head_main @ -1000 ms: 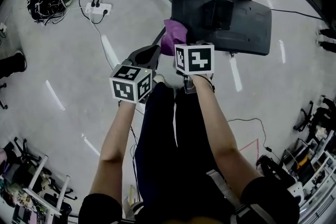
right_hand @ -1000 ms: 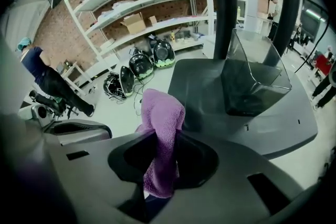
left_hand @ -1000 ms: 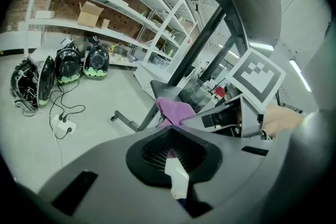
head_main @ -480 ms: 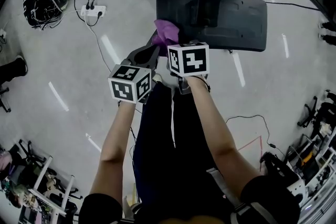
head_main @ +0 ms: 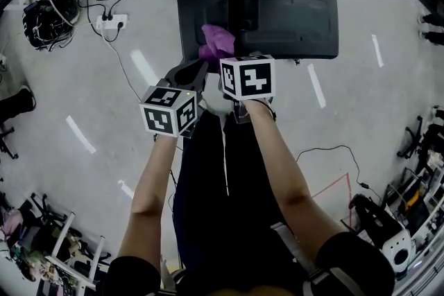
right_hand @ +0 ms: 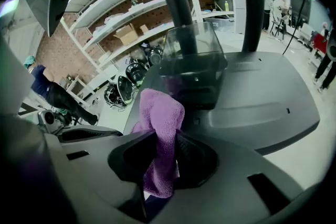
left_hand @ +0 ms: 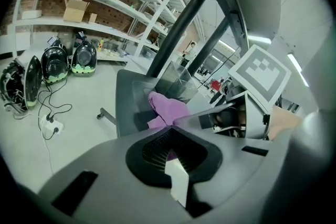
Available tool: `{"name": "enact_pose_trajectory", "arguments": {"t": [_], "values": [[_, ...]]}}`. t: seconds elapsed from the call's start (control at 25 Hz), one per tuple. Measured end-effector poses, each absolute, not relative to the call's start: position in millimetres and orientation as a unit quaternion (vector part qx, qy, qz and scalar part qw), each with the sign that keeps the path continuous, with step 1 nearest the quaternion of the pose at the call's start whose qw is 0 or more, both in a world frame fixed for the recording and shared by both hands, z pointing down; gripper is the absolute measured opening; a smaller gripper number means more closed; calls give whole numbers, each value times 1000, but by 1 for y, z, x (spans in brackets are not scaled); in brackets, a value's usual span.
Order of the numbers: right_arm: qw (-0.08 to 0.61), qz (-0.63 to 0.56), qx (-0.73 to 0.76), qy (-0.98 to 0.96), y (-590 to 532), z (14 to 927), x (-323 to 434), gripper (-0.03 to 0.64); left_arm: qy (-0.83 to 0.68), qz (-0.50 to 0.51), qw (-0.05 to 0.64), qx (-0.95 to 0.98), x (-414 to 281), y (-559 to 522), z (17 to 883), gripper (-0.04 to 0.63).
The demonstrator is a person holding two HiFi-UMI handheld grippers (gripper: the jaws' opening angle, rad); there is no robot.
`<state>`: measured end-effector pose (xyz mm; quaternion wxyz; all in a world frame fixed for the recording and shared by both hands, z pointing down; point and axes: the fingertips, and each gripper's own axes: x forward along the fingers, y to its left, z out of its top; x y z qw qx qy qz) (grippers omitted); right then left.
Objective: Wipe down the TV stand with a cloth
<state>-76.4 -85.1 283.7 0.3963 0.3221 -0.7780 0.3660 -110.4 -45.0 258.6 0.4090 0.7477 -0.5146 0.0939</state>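
Note:
The TV stand's dark grey base (head_main: 298, 17) lies flat on the floor at the top of the head view, its column socket (head_main: 243, 7) rising from it. A purple cloth (head_main: 216, 41) rests on the base's left part, just in front of the socket. My right gripper (head_main: 223, 55) is shut on the cloth; in the right gripper view the cloth (right_hand: 160, 107) hangs pinched between the jaws (right_hand: 165, 131) over the base (right_hand: 262, 97). My left gripper (head_main: 191, 71) hovers beside it at the base's near left edge, jaws together with nothing in them (left_hand: 170, 131).
A power strip (head_main: 111, 19) with cables and dark gear (head_main: 45, 10) lie on the floor at the left. Racks and carts (head_main: 48, 246) line the lower corners. Shelving (left_hand: 79, 13) stands behind the stand. The person's legs (head_main: 222, 170) are below the grippers.
The right gripper has carried the cloth from the base's left edge further onto the base, toward the column socket. The left gripper has stayed alongside.

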Motion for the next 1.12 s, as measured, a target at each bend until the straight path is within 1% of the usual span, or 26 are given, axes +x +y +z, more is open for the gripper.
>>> {"name": "enact_pose_trajectory", "arguments": {"t": [0.32,0.56,0.68,1.12], "values": [[396,371,339,-768,-96,283,-20,104,-502,104,405,757,-60,-58,253,6],[395,373,345,-765,-110,287,3,106,-497,111,406,759,-40,-70,257,6],[383,375,345,-770,-117,285,16,106,-495,111,405,761,-24,-75,256,6],[377,387,375,-753,-145,290,83,106,-485,121,402,767,27,-96,258,6]]}}
